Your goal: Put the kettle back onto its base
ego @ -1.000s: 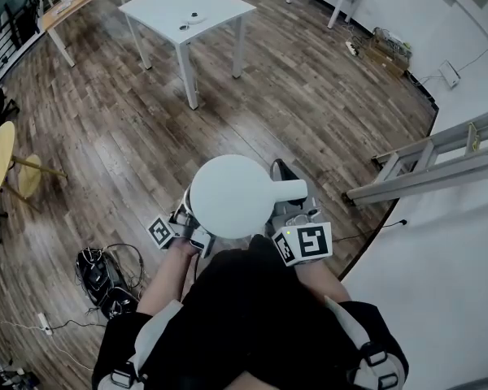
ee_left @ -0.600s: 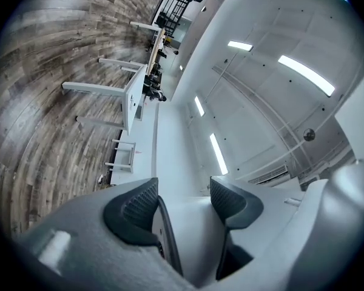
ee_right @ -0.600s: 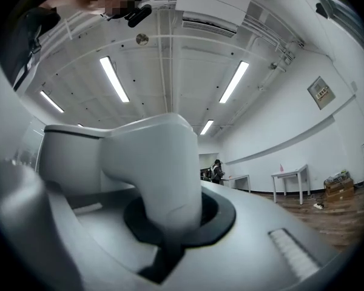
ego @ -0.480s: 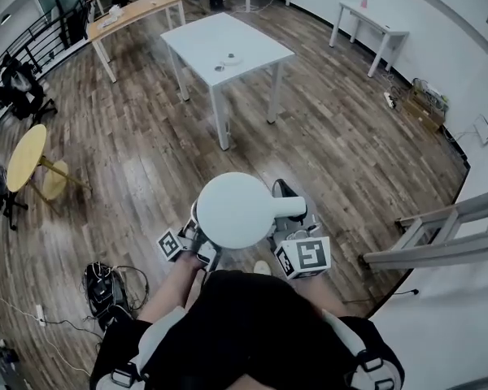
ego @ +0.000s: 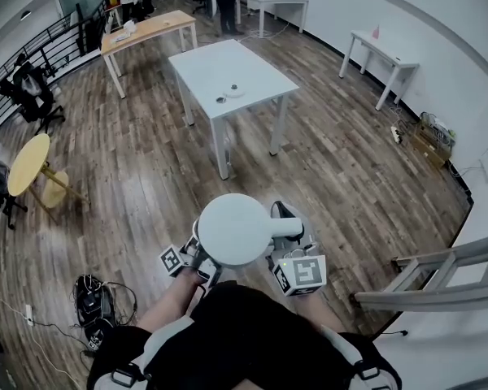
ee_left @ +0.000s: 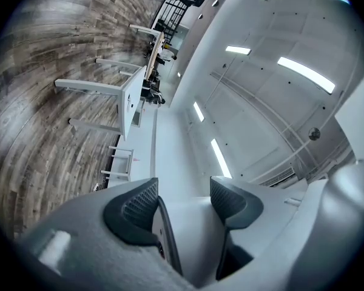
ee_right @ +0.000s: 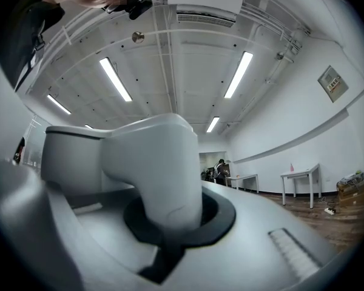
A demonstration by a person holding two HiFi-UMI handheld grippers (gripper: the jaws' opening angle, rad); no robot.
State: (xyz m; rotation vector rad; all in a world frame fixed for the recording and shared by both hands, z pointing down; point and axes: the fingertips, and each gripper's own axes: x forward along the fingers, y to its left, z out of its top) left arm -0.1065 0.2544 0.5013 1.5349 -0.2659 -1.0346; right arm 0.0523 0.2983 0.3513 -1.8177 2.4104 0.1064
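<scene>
The white kettle hangs before the person's chest, well apart from the table with its base near the middle. The right gripper clamps the stiff handle, the best hold. The left gripper, jaws apart, seemingly steadies the smooth, slippery body.

The head view looks steeply down from above the person onto the kettle, with a white table beyond the fingers. The left gripper view, rolled and tilted upward, sees that same table far past its fingers. The right gripper view sits close against the kettle's handle.
</scene>
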